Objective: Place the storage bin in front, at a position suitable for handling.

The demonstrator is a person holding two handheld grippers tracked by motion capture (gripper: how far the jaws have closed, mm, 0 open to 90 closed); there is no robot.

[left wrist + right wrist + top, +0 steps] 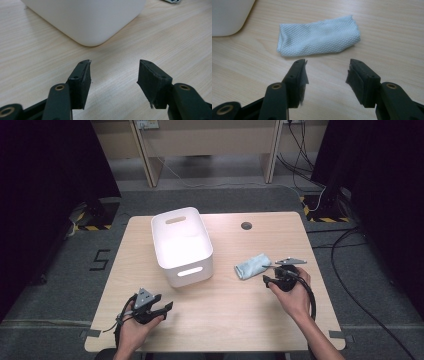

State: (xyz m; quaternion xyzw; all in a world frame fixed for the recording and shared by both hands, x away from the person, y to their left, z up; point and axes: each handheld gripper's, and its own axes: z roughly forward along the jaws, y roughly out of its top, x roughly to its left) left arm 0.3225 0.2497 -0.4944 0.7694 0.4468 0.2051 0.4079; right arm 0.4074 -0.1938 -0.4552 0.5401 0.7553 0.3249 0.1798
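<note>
At the lower left of the high view, the left gripper is held with its jaws spread wide and nothing between them. A white bin is seen at centre. Right of centre, a light blue cloth lies flat on the table, just beyond the wide-open, empty right gripper.

The light wooden table carries 2 things: a white plastic bin near its middle and a folded pale blue cloth lying flat to the bin's right.
</note>
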